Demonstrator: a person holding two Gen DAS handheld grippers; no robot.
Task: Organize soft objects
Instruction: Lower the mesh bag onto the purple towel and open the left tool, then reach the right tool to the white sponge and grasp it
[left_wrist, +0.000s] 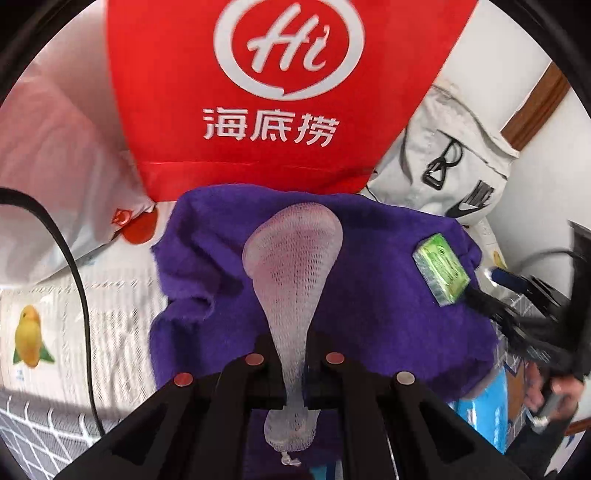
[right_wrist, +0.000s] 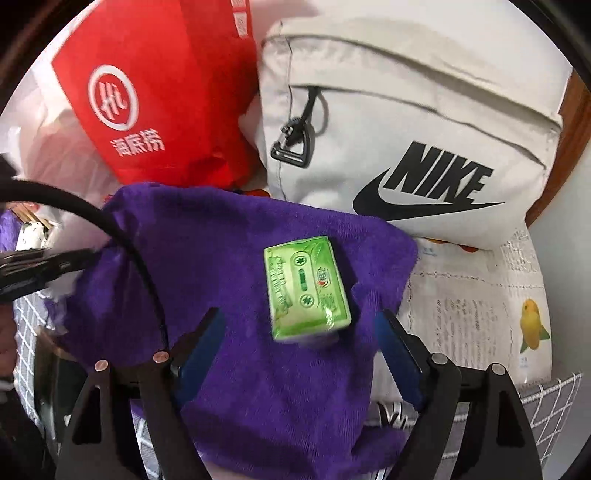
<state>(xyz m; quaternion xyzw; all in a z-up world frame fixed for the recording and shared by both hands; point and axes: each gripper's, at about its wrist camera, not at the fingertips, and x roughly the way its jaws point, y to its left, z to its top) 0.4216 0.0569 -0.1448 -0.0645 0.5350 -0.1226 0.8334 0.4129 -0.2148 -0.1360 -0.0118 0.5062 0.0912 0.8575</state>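
Take the purple towel (right_wrist: 236, 295) as your landmark: it lies crumpled on a printed sheet (right_wrist: 476, 314) with a yellow fruit picture, in front of a red bag (left_wrist: 280, 92) and a pale grey backpack (right_wrist: 406, 122). Your left gripper (left_wrist: 293, 373) is clenched on a white foam net sleeve (left_wrist: 295, 258); the jaws pinch its narrow neck, its wider end fans out over the middle of the towel, and a short knotted end hangs on the near side of the jaws. Whether the wide end touches the towel or hangs just above it cannot be told. Your right gripper (right_wrist: 301, 332) is released, its blue-padded fingers (right_wrist: 397, 354) standing wide apart over the towel's near half. A green tissue pack (right_wrist: 306, 288) lies on the towel between and just beyond those fingers, with neither pad pressing on it. In the left wrist view the same pack sits near the towel's right edge, with the right gripper's dark fingers just beside it. A black cable (right_wrist: 122, 240) arcs across the towel's left side in the right wrist view. The red bag stands behind the towel's far edge, and the backpack leans beside the bag at the towel's far right corner. A grey checked cloth (left_wrist: 40, 424) shows under the sheet, off the towel's near left.
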